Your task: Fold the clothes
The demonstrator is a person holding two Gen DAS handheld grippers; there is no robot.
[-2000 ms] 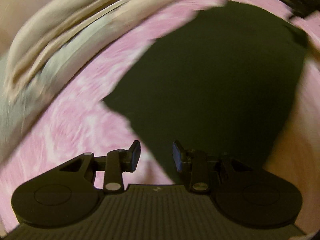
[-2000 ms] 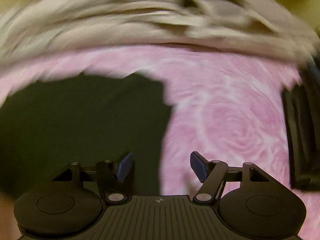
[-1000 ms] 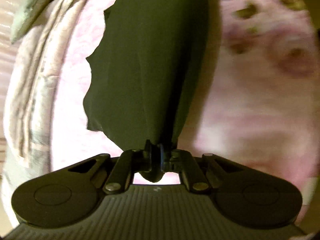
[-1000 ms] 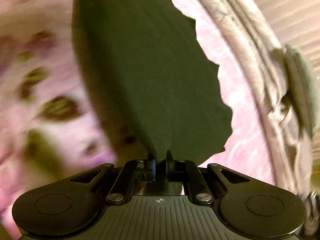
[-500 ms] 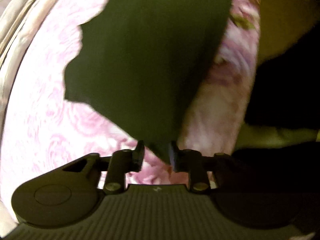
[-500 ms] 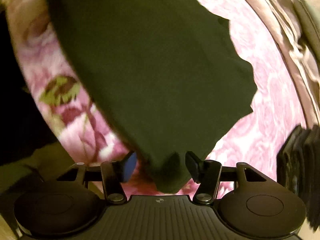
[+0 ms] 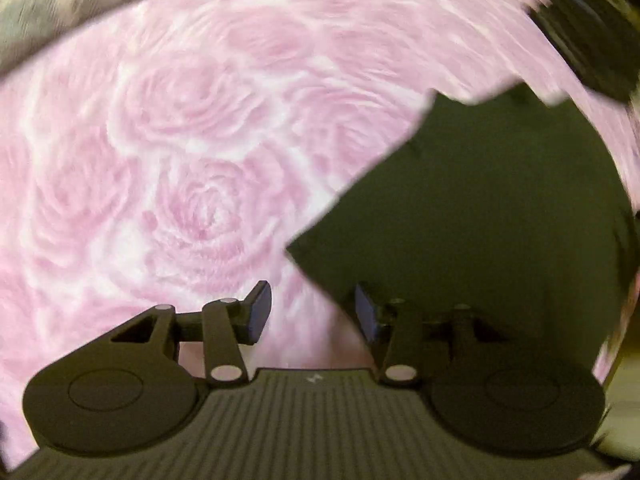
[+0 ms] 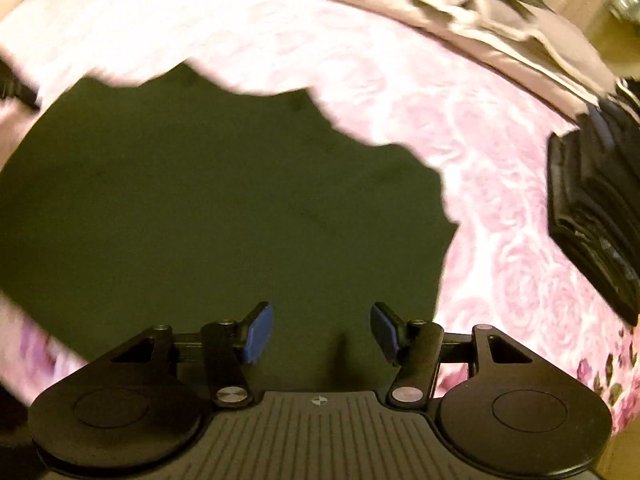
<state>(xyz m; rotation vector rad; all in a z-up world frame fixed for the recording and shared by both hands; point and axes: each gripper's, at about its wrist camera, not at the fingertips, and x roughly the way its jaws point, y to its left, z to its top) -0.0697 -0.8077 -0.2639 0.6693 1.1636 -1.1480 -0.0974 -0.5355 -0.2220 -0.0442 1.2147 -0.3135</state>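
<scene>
My left claw (image 7: 312, 314) is spread, nothing between its blue pads. My right claw (image 8: 322, 334) is likewise spread and empty. Both views are motion-blurred at the edges, so fine detail is lost there.

The dark green garment (image 8: 224, 200) lies flat on the pink rose-print bedspread (image 7: 180, 160). It is directly ahead of my right claw and runs under it; its left side is cut off by the frame. From my left claw it lies ahead and to the right (image 7: 480, 208), one corner just ahead of the right finger.

Far ahead, rumpled beige bedding (image 8: 500, 28) borders the bedspread. To the right of my right claw sits a stack of folded dark cloth (image 8: 592, 208), partly cut off.
</scene>
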